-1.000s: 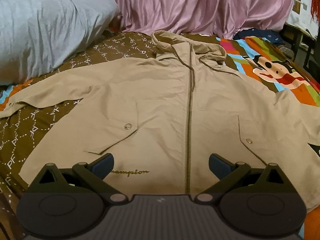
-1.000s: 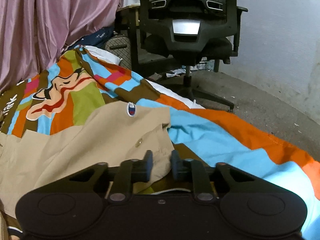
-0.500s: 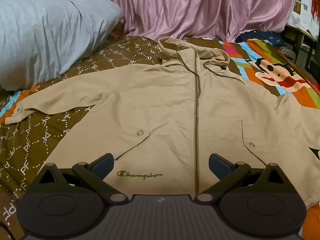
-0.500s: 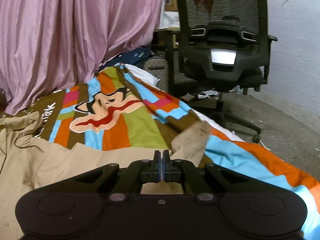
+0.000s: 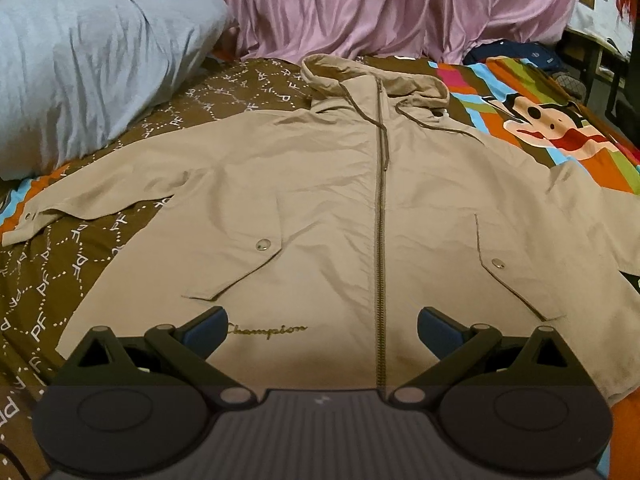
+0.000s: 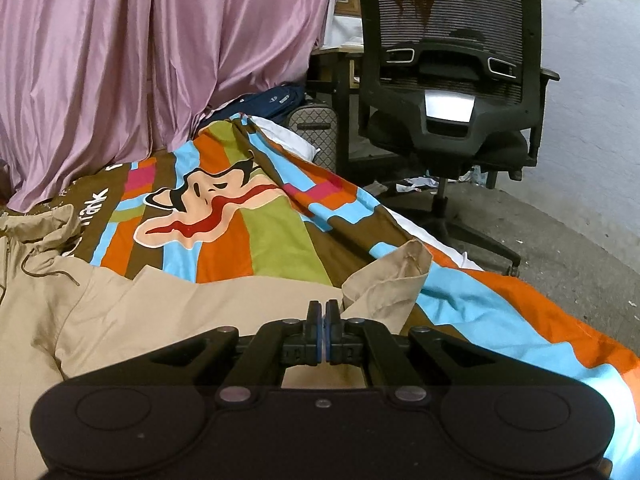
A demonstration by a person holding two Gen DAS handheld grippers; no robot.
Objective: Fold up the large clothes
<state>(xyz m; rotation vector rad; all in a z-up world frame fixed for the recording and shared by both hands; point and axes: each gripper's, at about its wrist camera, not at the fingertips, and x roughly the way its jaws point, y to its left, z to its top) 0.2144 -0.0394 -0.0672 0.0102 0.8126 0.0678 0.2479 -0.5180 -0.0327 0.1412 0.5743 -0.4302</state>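
Jaws shut on beige jacket [image 6: 168, 320] sleeve, crinkled woven fabric

Left gripper [image 5: 322, 326]: black two-finger unit, angled downward, fingers [image 5: 204, 330] spread wide apart, blue pads facing inward, nothing between them. Right gripper [image 6: 324, 322]: same build, angled downward, fingers [image 6: 313, 314] pressed together, pads meeting, beige fabric pinched between the tips.
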